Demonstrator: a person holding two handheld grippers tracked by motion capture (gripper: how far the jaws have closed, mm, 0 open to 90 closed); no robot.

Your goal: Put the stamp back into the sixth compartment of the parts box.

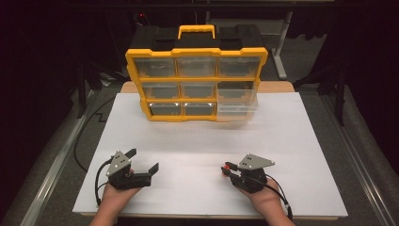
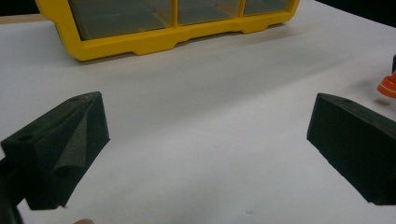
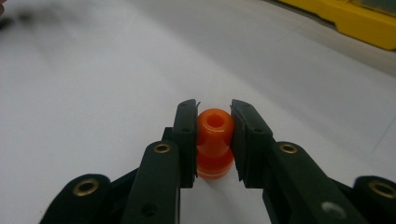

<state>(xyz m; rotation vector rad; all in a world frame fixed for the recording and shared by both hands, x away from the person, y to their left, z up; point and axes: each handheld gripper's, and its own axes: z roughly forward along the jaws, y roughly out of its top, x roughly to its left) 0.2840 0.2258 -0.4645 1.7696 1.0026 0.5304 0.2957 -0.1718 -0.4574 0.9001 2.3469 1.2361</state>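
Observation:
A small orange spool-shaped piece (image 3: 215, 135) with a hole in its top stands on the white tabletop (image 1: 197, 141). My right gripper (image 3: 214, 126) is shut on it, both pads against its sides. From above, that gripper (image 1: 227, 168) sits at the front right with the orange piece (image 1: 229, 165) at its tips. At the front left, my left gripper (image 1: 144, 159) rests open on the table, and its jaws (image 2: 205, 121) stand wide apart with nothing between them. The orange piece (image 2: 387, 86) shows at the right edge of the left gripper view.
A yellow and black parts organiser (image 1: 195, 77) with clear drawers stands upright at the back of the table. One clear drawer (image 1: 236, 101) at its lower right is pulled out. The organiser's yellow base (image 2: 140, 42) lies ahead of the left gripper.

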